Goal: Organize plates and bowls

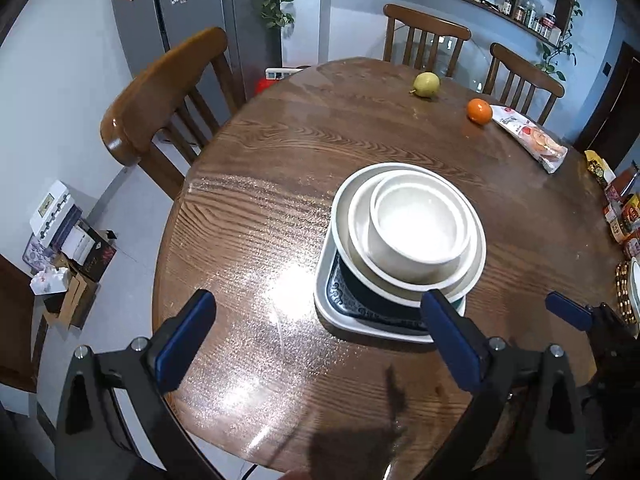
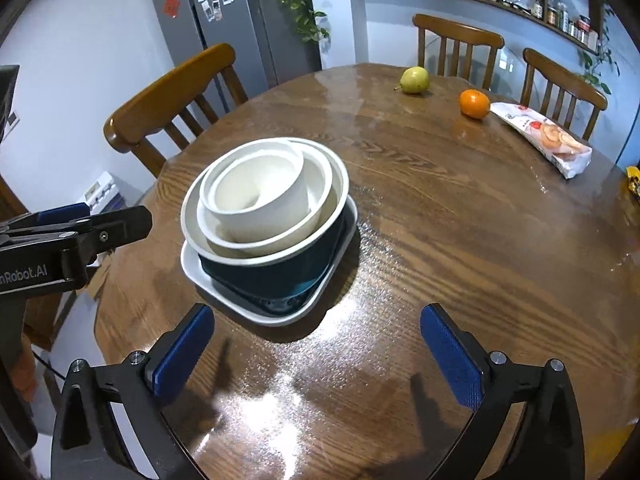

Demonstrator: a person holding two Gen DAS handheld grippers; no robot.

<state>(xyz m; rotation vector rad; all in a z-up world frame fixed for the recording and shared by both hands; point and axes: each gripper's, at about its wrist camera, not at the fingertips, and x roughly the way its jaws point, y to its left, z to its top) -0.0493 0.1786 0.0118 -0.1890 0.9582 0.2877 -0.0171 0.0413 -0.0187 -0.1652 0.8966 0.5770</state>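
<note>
A stack of dishes stands on the round wooden table (image 1: 280,168). At the bottom is a white square plate (image 1: 332,312) (image 2: 256,312) with a dark blue patterned inside. On it sit a teal-sided bowl (image 2: 272,276), a white bowl (image 1: 360,248) (image 2: 240,240) and a small white bowl (image 1: 416,228) (image 2: 256,196) nested on top. My left gripper (image 1: 320,344) is open and empty, just in front of the stack. My right gripper (image 2: 320,354) is open and empty, in front and to the right of the stack. The left gripper also shows in the right wrist view (image 2: 100,228).
A green pear (image 1: 426,85) (image 2: 414,79), an orange (image 1: 479,111) (image 2: 474,104) and a snack packet (image 1: 532,136) (image 2: 548,140) lie at the table's far side. Jars and packets (image 1: 624,216) stand at the right edge. Wooden chairs (image 1: 168,92) ring the table.
</note>
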